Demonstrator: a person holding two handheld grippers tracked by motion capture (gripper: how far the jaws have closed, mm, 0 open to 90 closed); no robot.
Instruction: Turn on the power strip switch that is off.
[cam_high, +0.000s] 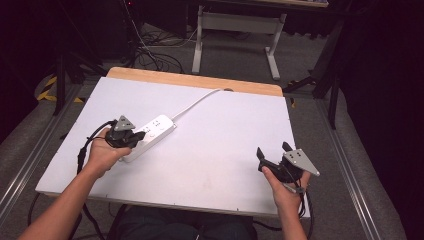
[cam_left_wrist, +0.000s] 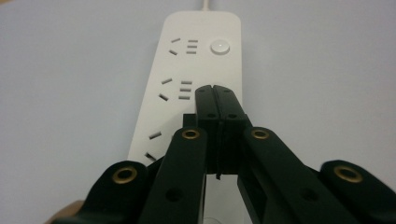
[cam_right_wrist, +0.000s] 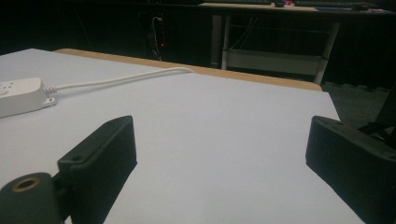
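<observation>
Left gripper (cam_left_wrist: 215, 88): black jaws pressed together, empty, poised over long white plastic power strip (cam_left_wrist: 196, 70) lying left of centre on white table (cam_high: 215, 150). Right gripper (cam_right_wrist: 219, 144): jaws wide apart, empty.

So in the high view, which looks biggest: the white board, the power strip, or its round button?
Largest to smallest:
1. Board, covering most of the table.
2. Power strip, partly hidden under the left tool.
3. Button, too tiny to make out from above.
</observation>
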